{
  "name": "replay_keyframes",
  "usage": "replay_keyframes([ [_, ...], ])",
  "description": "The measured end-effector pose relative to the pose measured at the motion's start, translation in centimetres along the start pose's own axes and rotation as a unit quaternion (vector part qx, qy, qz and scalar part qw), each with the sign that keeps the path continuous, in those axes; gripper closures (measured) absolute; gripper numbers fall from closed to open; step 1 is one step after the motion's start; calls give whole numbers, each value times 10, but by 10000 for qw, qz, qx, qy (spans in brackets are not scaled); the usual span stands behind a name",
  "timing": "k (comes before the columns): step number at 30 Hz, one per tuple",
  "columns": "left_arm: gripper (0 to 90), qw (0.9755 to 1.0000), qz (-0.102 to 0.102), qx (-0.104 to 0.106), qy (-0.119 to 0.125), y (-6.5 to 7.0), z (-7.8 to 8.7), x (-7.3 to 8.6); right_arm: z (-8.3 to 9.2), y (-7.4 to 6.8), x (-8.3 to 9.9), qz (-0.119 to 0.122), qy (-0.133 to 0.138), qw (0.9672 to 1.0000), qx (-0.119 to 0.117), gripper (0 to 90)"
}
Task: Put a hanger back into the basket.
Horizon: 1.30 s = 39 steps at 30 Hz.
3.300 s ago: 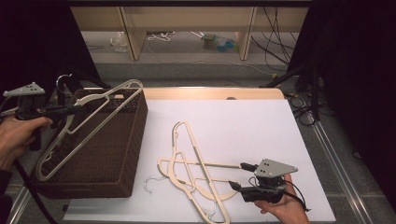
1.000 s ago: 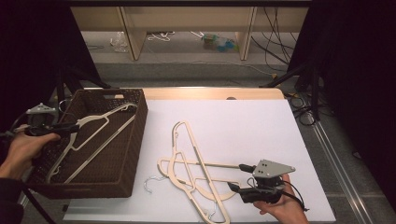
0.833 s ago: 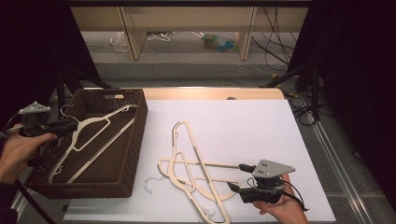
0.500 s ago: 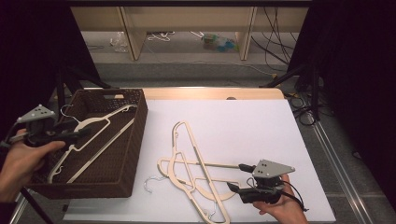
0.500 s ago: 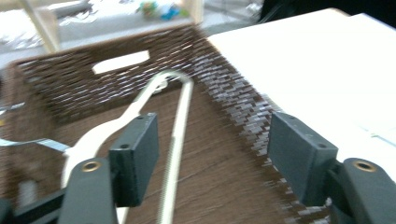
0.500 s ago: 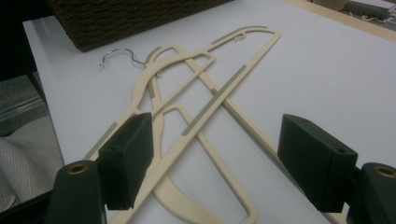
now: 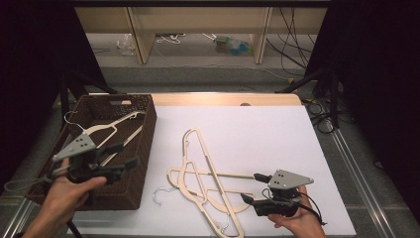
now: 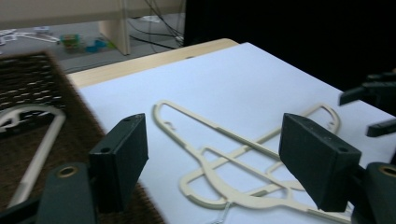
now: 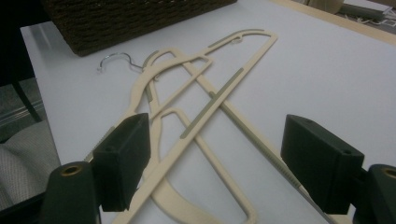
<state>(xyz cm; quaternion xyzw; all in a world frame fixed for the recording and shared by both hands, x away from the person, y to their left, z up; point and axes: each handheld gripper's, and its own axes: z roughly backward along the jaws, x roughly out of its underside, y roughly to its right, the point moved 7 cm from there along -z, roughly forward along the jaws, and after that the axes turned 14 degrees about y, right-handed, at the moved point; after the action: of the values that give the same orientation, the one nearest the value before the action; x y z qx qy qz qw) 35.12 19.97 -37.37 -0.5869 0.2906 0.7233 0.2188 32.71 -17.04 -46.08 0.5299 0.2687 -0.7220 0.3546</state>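
Note:
A cream hanger (image 7: 106, 128) lies inside the brown wicker basket (image 7: 143, 148) at the left. Above the basket's front right corner my left gripper (image 7: 126, 156) hangs open; its jaws have just been opening and nothing is between them. In the left gripper view the gripper (image 8: 219, 158) looks across at two crossed cream hangers (image 8: 219, 140) on the white sheet. My right gripper (image 7: 251, 187) rests open at those hangers' (image 7: 198, 168) right end. Its jaws have just been opening a little. In the right gripper view the hangers (image 9: 201, 102) run below the gap of the gripper (image 9: 219, 158), untouched by the pads.
The white sheet (image 7: 277, 134) covers the table, with a wooden strip (image 7: 223, 99) along its far edge. A silver hook (image 7: 161, 193) lies close to the basket's front right corner. Beyond the table are shelf legs (image 7: 138, 39) and cables on the floor. Black curtains flank both sides.
My left gripper has let go of the hanger, which now lies in the basket. It has opened and swung toward the basket's front right. The right gripper has stayed put.

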Motion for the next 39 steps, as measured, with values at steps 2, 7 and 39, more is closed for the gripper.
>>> replay_keyframes([
  [2, 230, 9999, -48, 89, -31, 10, -4, 4, 0, 0, 0, -44, 4, 10000, 3, 248],
  [7, 220, 9995, -10, 316, 8, 31, -14, 16, 0, 0, 1, -55, 5, 10000, 13, 246],
  [39, 163, 9967, -445, 661, -133, 74, -24, 93, -15, -14, 2, -139, -207, 9997, 86, 225],
])
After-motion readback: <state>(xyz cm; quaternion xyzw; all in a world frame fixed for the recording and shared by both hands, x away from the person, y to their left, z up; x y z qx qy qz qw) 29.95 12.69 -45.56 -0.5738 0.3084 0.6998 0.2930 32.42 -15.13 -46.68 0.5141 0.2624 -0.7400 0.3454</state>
